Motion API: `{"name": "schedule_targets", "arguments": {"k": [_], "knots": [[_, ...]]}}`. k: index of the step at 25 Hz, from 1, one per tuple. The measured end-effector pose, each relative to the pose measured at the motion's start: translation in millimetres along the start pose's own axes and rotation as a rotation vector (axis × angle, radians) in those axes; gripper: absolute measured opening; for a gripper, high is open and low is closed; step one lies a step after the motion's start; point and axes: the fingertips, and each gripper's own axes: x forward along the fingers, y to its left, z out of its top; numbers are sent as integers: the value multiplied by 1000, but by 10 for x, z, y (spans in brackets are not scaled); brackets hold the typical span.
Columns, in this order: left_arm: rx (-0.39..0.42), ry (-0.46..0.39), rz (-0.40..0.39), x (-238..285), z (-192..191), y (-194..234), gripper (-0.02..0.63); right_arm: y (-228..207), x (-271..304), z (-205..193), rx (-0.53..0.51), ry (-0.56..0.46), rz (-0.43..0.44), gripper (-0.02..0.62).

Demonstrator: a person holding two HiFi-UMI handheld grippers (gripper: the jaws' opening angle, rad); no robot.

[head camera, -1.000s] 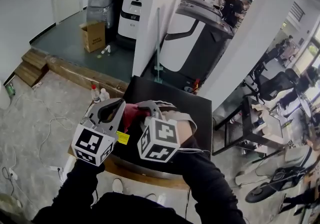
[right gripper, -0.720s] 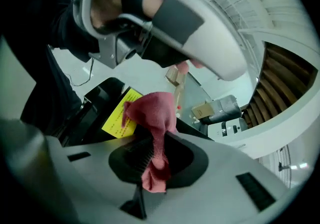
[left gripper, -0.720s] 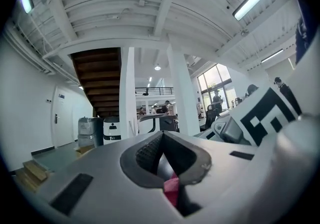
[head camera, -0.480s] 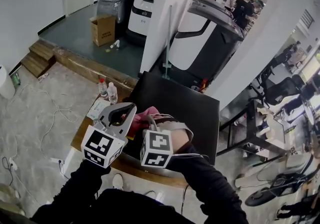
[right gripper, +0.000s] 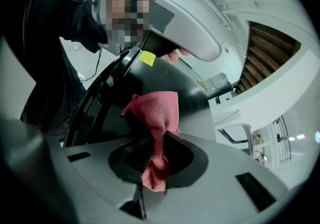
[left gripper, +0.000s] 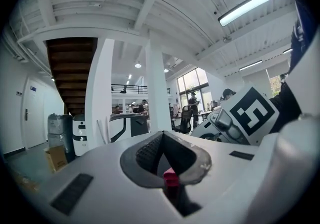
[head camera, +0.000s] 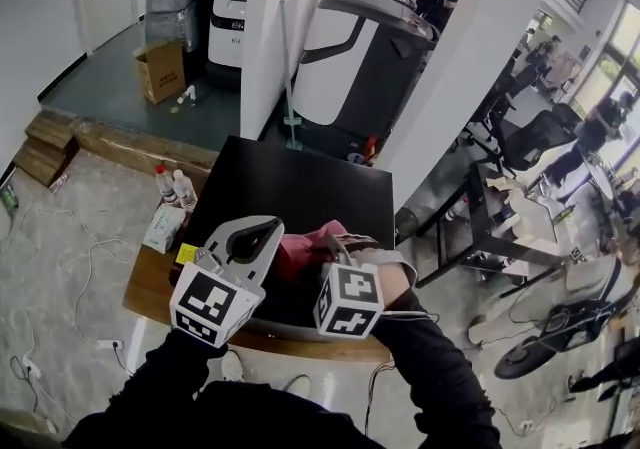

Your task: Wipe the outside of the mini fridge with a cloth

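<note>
The black mini fridge [head camera: 290, 187] stands on a low wooden stand, and I look down on its top. My right gripper [head camera: 325, 245] is shut on a pink-red cloth [head camera: 300, 249] at the fridge's near edge. In the right gripper view the cloth [right gripper: 157, 118] hangs bunched out of the jaws of the right gripper [right gripper: 155, 155], against the fridge's dark surface [right gripper: 170, 86], close to a yellow sticker [right gripper: 147, 58]. My left gripper [head camera: 262, 229] hovers just left of the cloth, shut. In its own view the left gripper [left gripper: 162, 153] points up into the room, with a small red bit at the jaws' base.
Two small bottles [head camera: 172, 187] and a white packet [head camera: 160, 227] sit on the wooden stand [head camera: 150, 282] left of the fridge. Behind stand a white column [head camera: 270, 27] and a large grey-white machine [head camera: 360, 57]. Desks and chairs [head camera: 510, 227] fill the right; cables [head camera: 70, 267] lie on the floor.
Both grippers have shifted a little to the right along the fridge's near edge, the right one still holding the cloth. The head view has swung as well.
</note>
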Motion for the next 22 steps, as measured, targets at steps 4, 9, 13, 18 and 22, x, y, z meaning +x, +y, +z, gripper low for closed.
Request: {"name": "schedule_targets", "arguments": {"k": [4,9,13,18,22], "knots": [[7,-12,-47,207,74,-329,5,43,-255,-688,80,66,-26,60],[7,-7,-77,403,165,-687,5,96,-541,-1340,157,113,-34,60],[15,-12,-75,498,202,-925,5,142,-631,-1579,169,106,-52,60],[-7,-62,-99,736,471,-1348,5,-225,-978,-1843,237,-17,-196,61],[-66,-83,-137,865,674,-1802,5,-591,-1258,-2106,286,-67,-292,63]]}}
